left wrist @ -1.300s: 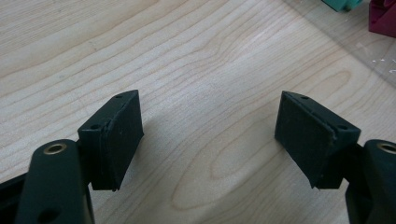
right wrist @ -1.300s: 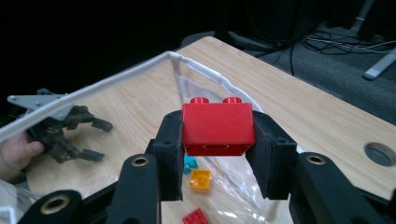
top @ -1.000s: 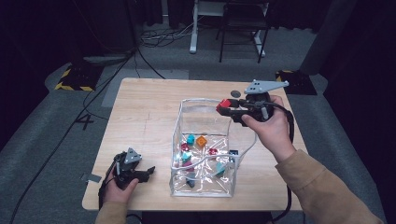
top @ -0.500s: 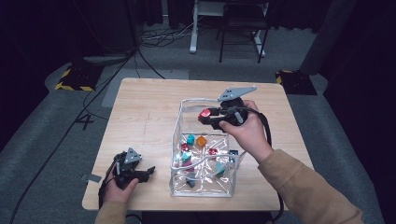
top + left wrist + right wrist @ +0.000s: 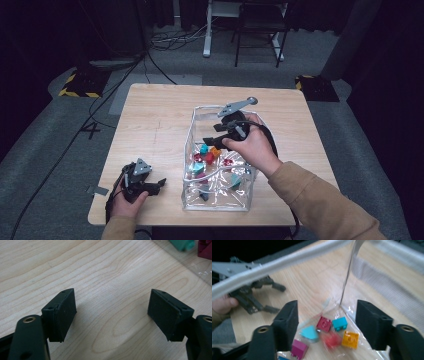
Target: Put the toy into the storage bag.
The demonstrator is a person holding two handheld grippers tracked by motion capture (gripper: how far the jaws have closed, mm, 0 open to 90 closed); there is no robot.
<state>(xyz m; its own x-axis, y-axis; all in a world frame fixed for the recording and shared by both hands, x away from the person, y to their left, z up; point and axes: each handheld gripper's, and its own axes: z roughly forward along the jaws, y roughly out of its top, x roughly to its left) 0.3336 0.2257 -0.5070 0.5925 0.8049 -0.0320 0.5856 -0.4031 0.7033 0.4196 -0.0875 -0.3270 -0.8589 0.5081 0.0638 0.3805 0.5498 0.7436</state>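
Note:
A clear plastic container [image 5: 191, 150] with a white rim stands on the wooden table [image 5: 155, 120] and holds several coloured bricks. My right gripper [image 5: 210, 140] hangs over its opening. Its jaws have just been opening and stand apart with nothing between them. In the right gripper view [image 5: 327, 308], a blurred red brick [image 5: 331, 340] lies below the jaws among an orange brick [image 5: 350, 339], a teal brick [image 5: 339, 323] and a crimson brick [image 5: 324, 324]. My left gripper [image 5: 159, 184] rests near the table's front left, open and empty [image 5: 112, 302].
The container's rim [image 5: 287, 262] crosses the top of the right gripper view, with the left gripper [image 5: 249, 295] behind it. A chair [image 5: 260, 30] and cables [image 5: 165, 40] sit on the floor beyond the table. Bare wood lies left of the container.
My right gripper moved left and down over the container. The red brick it held has left its jaws, which now stand apart. The left gripper stayed put.

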